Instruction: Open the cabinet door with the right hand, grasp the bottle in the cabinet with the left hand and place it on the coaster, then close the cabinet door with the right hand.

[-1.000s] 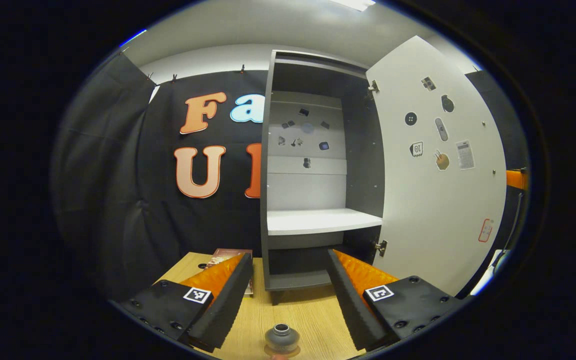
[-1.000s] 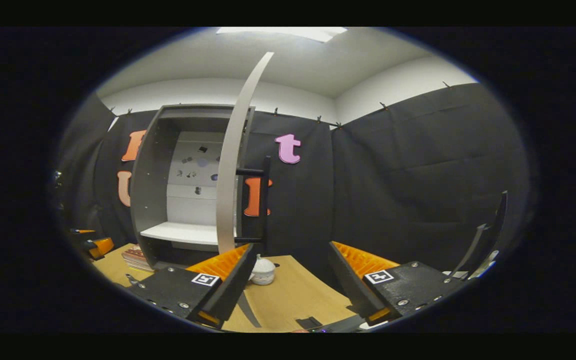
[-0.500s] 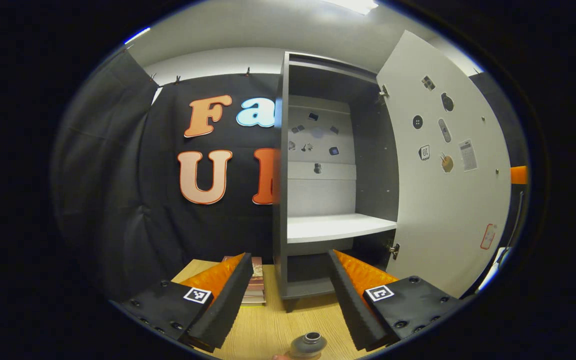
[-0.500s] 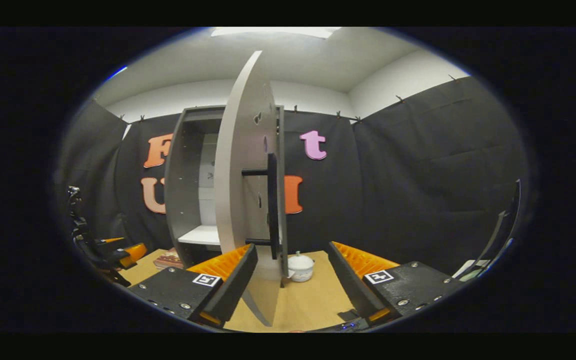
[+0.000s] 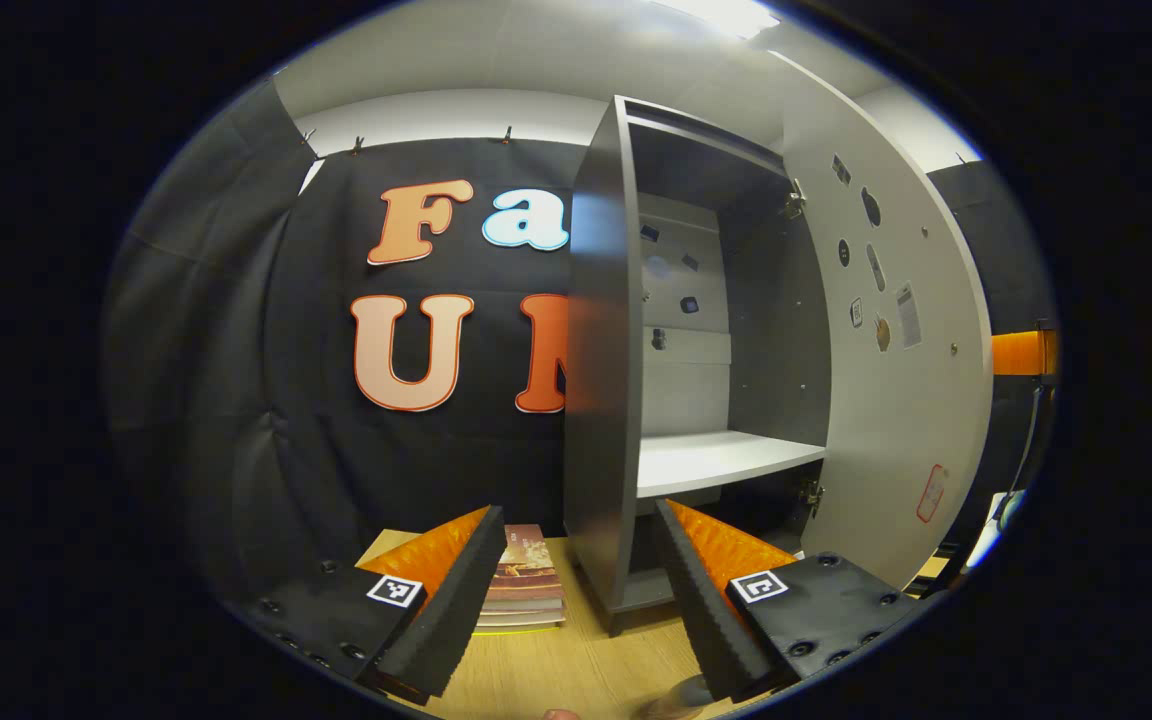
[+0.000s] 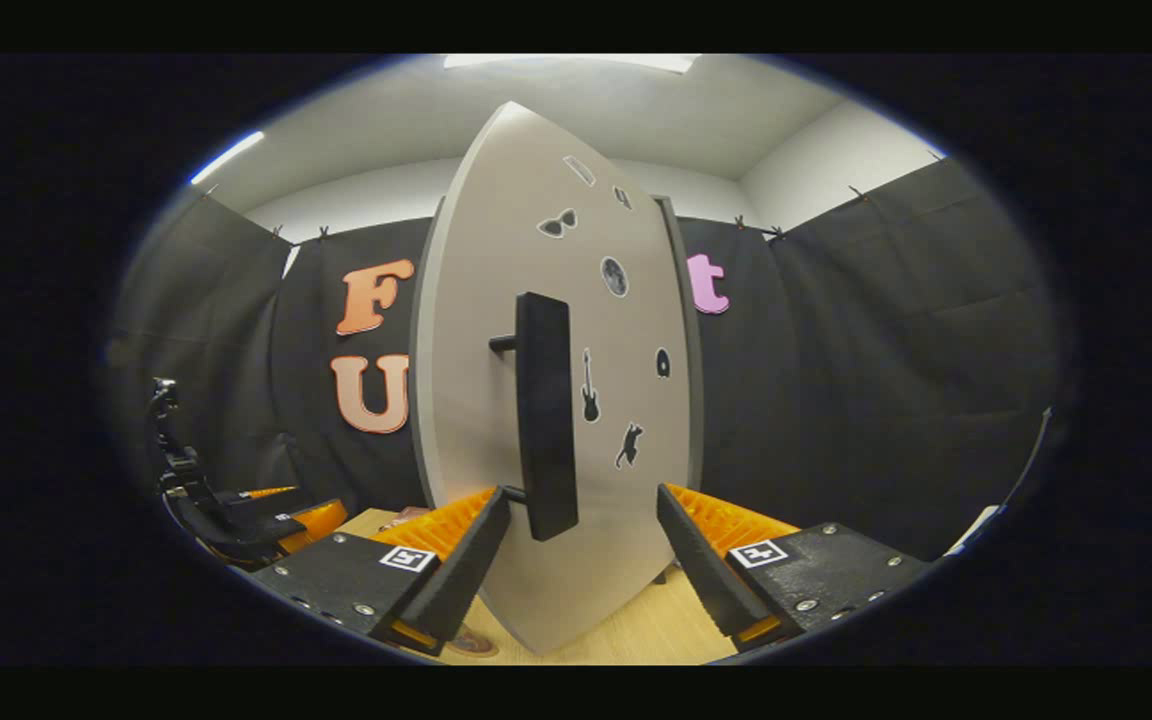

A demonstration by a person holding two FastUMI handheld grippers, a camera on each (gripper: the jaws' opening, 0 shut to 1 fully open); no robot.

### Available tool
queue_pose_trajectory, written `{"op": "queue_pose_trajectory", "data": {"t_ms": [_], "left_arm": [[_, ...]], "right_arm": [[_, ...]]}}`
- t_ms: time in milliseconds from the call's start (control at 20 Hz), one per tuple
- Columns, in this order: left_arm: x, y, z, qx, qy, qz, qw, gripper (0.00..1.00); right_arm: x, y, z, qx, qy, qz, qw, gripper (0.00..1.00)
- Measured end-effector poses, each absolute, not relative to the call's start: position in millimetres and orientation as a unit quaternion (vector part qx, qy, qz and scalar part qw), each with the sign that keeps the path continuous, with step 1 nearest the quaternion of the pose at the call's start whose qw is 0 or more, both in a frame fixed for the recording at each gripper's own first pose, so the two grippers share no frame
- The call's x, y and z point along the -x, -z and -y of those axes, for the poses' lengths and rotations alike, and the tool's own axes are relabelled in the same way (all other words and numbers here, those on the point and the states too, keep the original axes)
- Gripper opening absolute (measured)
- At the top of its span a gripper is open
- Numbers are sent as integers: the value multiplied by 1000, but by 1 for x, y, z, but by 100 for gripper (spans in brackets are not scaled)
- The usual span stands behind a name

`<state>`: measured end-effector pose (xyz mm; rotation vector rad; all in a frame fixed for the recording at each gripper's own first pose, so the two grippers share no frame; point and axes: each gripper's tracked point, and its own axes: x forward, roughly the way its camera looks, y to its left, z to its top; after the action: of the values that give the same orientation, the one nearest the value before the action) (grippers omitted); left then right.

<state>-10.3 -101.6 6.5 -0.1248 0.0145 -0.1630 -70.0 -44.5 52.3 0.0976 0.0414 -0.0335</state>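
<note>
Closing the tall grey cabinet's white sticker-covered door (image 6: 576, 400) now, judging by the bare white shelf (image 5: 726, 462). Right gripper (image 6: 581, 545) facing the door's black bar handle (image 6: 546, 420), fingers wide apart, not clamped on it, probably to push the door shut. Left gripper (image 5: 576, 590) also wide apart, holding nothing, kept back near the front edge of the wooden tabletop (image 5: 556, 675). Bottle hard to tell: only a blurry bit at the bottom. Stack of books (image 5: 526, 590) beside the cabinet, not in the door's way.
</note>
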Motion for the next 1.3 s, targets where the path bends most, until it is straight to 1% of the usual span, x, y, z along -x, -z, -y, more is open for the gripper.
{"op": "queue_pose_trajectory", "data": {"t_ms": [50,100,150,250,450,500,550,600,650,800,850,900,950,1050,1150,1200,1250,1300], "left_arm": [[7,-7,95,61,81,-9,995,96],[5,-9,89,60,78,-8,995,96],[3,-10,83,59,74,-7,996,96],[1,-10,74,55,62,-9,997,95],[1,-7,63,57,33,-15,998,96],[3,-6,63,61,26,-17,998,95],[3,-6,62,63,18,-17,998,95],[1,-6,61,65,11,-19,998,96],[0,-5,61,65,4,-20,998,95],[1,-6,61,65,-12,-22,998,96],[1,-6,61,64,-16,-22,998,95],[1,-7,61,63,-19,-21,998,95],[0,-7,61,61,-22,-20,998,95],[-1,-8,58,58,-28,-20,998,95],[-2,-7,55,60,-34,-20,997,95],[0,-6,54,63,-37,-21,997,96],[-1,-5,52,65,-40,-22,997,95],[-1,-4,51,66,-44,-23,997,95]], "right_arm": [[59,-50,32,-54,13,-24,998,94],[48,-49,22,-59,9,-27,998,96],[38,-49,10,-62,1,-31,998,94],[16,-46,-8,-67,-15,-37,997,93],[-26,-43,-35,-73,-55,-40,995,93],[-31,-41,-35,-73,-66,-43,994,91],[-32,-41,-36,-71,-77,-45,993,95],[-37,-39,-37,-68,-86,-45,993,93],[-43,-38,-40,-67,-94,-44,992,93],[-56,-35,-47,-71,-113,-41,990,94],[-58,-35,-48,-75,-117,-41,989,96],[-62,-33,-49,-79,-121,-41,989,94],[-67,-31,-50,-83,-124,-42,988,96],[-71,-32,-51,-77,-115,-37,990,92],[-72,-32,-52,-55,-109,-33,992,97],[-72,-31,-51,-45,-106,-32,993,95],[-73,-31,-53,-38,-103,-31,993,95],[-74,-31,-53,-34,-100,-30,994,97]]}}
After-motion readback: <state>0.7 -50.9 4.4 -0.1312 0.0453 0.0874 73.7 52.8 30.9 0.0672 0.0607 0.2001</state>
